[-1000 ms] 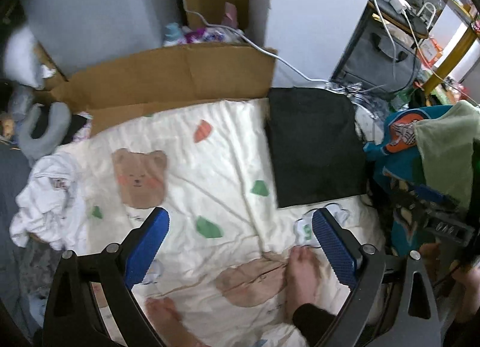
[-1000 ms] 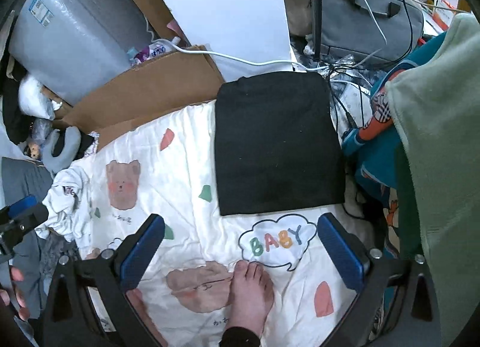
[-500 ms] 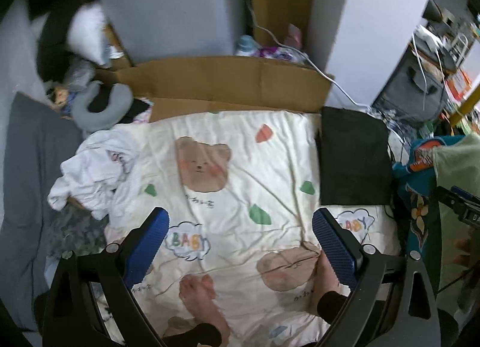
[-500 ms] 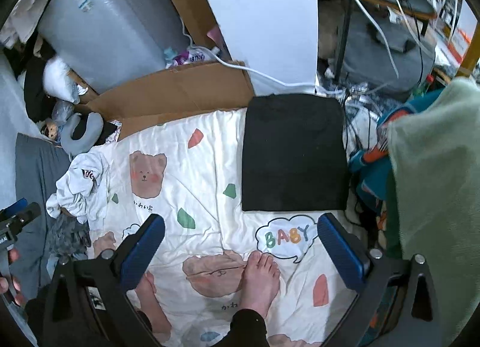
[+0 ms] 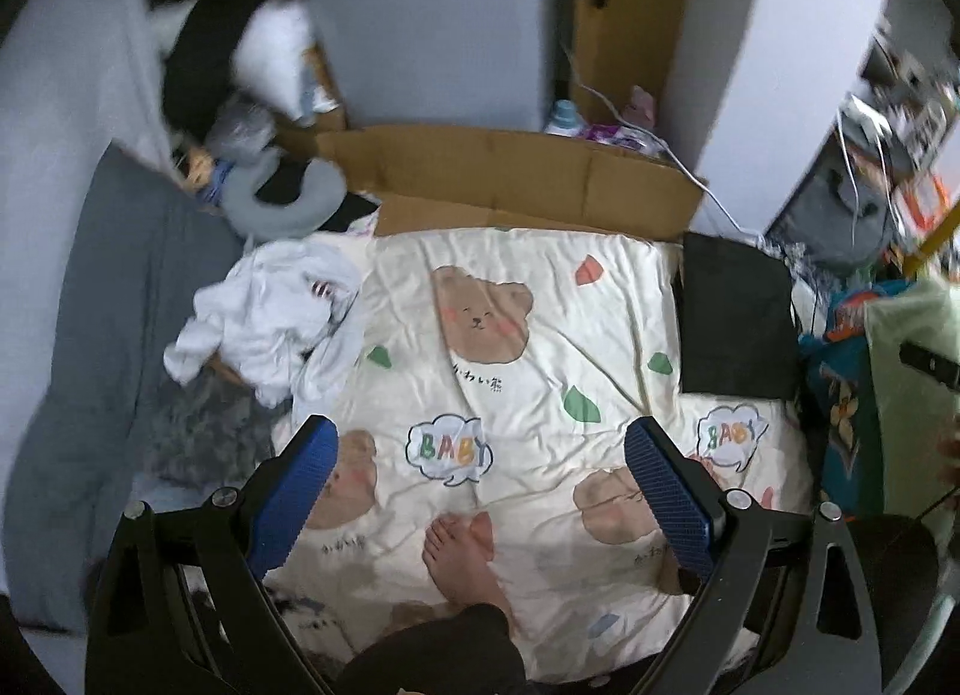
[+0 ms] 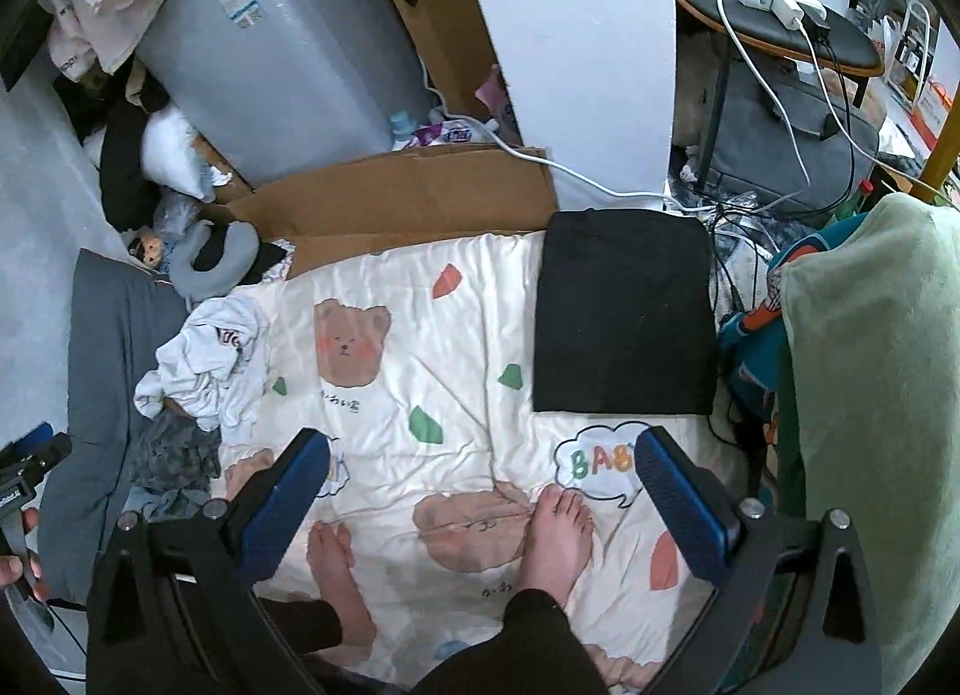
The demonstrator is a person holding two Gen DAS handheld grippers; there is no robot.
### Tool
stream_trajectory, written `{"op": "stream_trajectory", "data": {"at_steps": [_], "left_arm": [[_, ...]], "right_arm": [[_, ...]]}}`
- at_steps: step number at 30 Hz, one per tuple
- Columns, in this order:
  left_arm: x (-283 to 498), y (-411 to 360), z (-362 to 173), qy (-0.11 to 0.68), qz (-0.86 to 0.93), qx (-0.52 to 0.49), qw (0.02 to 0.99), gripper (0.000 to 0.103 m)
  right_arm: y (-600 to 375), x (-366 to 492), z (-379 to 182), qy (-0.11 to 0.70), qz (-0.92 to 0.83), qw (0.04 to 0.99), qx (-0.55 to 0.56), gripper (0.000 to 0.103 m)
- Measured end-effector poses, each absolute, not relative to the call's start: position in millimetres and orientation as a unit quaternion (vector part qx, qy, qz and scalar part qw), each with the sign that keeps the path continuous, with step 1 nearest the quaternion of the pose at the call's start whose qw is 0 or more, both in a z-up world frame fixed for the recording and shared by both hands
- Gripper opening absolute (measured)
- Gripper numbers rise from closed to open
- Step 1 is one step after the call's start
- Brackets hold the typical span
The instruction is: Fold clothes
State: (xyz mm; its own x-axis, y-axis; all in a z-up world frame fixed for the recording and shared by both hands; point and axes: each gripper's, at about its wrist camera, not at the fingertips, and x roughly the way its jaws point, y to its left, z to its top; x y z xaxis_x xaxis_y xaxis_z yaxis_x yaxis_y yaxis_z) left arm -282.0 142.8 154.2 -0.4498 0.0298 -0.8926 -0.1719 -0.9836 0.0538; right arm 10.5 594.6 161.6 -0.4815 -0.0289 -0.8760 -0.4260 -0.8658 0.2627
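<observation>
Bedroom clutter around a bear-print quilt

Seen from the right claw (image 6: 480, 449), a cream bear-print quilt (image 6: 468, 347) spreads straight ahead and beneath it, with two bare feet (image 6: 558, 533) standing on the quilt just below the fingertips. Beyond the quilt's far edge lies flattened cardboard (image 6: 408, 197), and farther ahead to the left stands a bubble-wrapped grey cylinder (image 6: 282, 53). A grey neck pillow (image 6: 222, 269) and a small doll (image 6: 144, 245) sit far left. A white cable (image 6: 600, 191) runs ahead to the right towards a grey bag (image 6: 786, 137). A pale green blanket (image 6: 876, 395) hangs close on the right.
</observation>
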Motion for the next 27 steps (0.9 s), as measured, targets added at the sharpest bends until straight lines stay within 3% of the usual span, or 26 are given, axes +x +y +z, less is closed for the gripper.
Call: {"op": "stream_trajectory", "data": {"at_steps": [12,27], "left_arm": [[-237,69,153,0.013,0.855,-0.518,0.004,0.097],[-202,50,141,-0.024,0.881,-0.473,-0.011,0.097]], "right_arm": [[548,25,172,0.239,0.825,0.113,-0.499,0.102],[482,42,183,0.195,0.846,0.090,-0.488,0.102]]}}
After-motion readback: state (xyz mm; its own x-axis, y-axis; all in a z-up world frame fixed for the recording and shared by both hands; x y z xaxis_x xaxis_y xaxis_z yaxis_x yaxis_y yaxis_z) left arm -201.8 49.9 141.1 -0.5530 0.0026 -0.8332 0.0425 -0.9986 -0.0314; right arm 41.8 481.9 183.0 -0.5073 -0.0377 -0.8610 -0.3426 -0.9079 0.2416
